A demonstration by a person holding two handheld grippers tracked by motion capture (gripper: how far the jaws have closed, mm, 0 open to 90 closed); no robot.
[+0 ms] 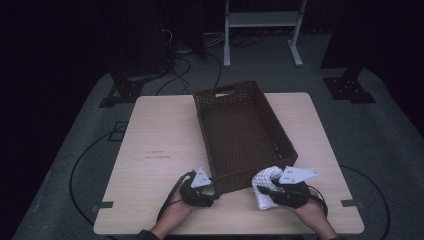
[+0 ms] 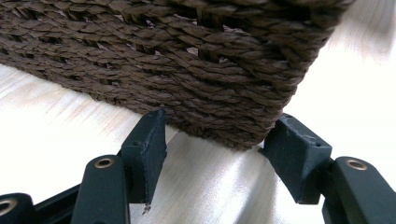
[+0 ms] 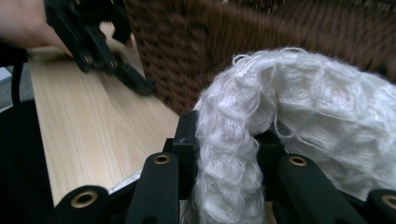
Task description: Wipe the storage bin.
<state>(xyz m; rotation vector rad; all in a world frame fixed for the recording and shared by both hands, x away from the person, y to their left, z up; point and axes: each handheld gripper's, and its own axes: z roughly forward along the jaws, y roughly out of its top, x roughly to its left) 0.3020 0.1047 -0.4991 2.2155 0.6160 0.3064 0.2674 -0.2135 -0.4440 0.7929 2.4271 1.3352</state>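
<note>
We find the right gripper (image 3: 224,140) clenched on a white fluffy knitted cloth (image 3: 299,121) beside the dark brown woven basket (image 1: 240,125); the left gripper (image 2: 219,144) stands released, straddling the basket's near corner.

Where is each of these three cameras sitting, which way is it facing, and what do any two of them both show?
High view: above the person's side, looking forward and down on the table; both hands show, with left gripper and right gripper.
Left gripper view: rides the left gripper, facing the basket corner between open jaws.
Right gripper view: rides the right gripper, shut on the white cloth; the other hand shows far off.
All three share the basket.
</note>
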